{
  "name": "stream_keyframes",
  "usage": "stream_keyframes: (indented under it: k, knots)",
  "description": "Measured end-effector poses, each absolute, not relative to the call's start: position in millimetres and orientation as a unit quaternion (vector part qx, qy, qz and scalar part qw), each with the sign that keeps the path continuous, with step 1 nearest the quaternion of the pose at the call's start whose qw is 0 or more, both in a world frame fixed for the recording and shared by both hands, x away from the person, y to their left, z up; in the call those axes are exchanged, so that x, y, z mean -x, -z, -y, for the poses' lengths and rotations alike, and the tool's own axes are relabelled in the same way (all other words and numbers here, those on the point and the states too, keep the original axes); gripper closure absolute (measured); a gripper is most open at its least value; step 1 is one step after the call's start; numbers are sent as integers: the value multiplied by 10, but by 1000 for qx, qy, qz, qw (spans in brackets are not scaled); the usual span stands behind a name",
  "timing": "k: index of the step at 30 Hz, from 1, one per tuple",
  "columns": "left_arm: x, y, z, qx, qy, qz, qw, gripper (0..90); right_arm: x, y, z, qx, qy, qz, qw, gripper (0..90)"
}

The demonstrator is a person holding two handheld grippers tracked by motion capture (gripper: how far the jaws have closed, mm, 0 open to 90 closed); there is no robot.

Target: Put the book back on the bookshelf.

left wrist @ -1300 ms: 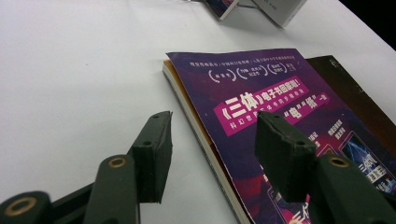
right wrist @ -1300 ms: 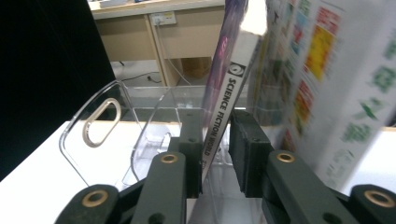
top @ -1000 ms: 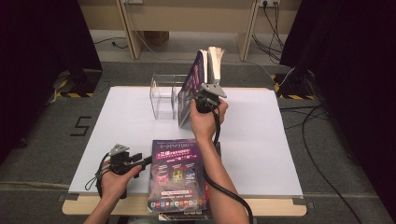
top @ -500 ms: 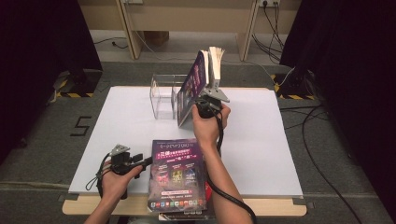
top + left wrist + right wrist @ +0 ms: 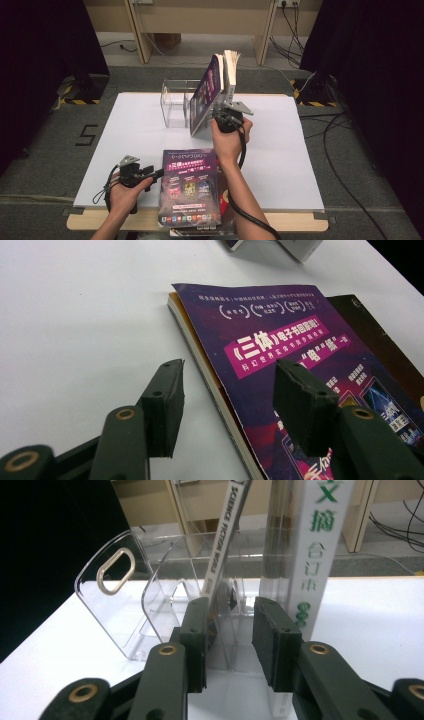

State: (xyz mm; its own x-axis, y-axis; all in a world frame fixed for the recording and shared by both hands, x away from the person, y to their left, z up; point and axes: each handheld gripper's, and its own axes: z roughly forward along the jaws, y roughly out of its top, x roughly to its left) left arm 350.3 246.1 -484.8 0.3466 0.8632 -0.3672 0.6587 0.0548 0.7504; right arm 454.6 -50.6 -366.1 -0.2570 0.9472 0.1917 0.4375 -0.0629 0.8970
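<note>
The right gripper (image 5: pixel 226 111), jaws just opening and apart around the leaning magazine's (image 5: pixel 206 96) lower spine in the clear rack (image 5: pixel 172 102), sits by the white book (image 5: pixel 310 565), while the left gripper (image 5: pixel 159 173), jaws spread, straddles the flat magazine's (image 5: pixel 190 187) edge on the tabletop (image 5: pixel 125 130).

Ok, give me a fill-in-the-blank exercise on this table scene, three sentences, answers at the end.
1. The clear rack holds ____ upright books.
2. The purple magazine lies flat on top of a ____ book whose edge shows beneath it.
3. The jaws of the left tool stand open over the magazine's ____ edge, not pressing it.

Missing words: two; dark; left
</note>
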Motion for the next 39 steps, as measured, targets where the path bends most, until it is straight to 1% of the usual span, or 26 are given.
stream_keyframes:
  k: [8,13,27,39]
  knots:
    - [-3514,4867,-2453,-673,-100,-566,465,463,-4437,3742,578,-549,-472,-642,251,683]
    - [-3525,4885,-2456,-673,-99,-568,463,473,-4411,3854,627,-556,-464,-650,232,682]
    - [-3544,4924,-2455,-673,-93,-572,460,500,-4392,4178,670,-572,-435,-670,187,673]
    - [-3566,4930,-2445,-671,-87,-574,462,516,-4403,4374,687,-580,-416,-681,162,672]
